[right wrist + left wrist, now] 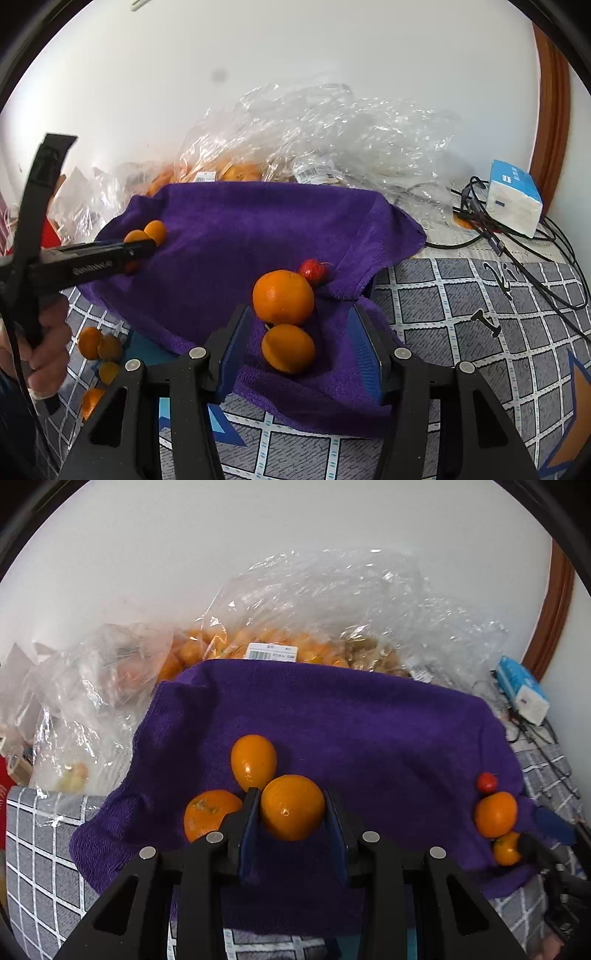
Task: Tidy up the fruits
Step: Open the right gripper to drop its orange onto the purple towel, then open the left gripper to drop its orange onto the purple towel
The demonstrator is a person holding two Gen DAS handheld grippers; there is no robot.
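Fruits lie on a purple towel (369, 731) spread over a grid-patterned desk (40, 842). Left wrist view: left hand-held gripper (291, 812) has its blue pads against both sides of a round orange (292, 806), grasping it. An oval orange (253, 761) touches that fruit at 11 o'clock; a labelled orange (208, 812) sits just beside the left finger at 9 o'clock. At 3 o'clock, near the towel edge, a small red fruit (487, 782) sits above two more oranges. Clear plastic bags (314, 602) of fruit lie at 12 o'clock.

Right wrist view: right hand-held gripper (301, 350) is spread, released. A small orange (289, 348) lies between the fingers, touching neither. A larger orange (283, 297) sits at 12 o'clock from it.
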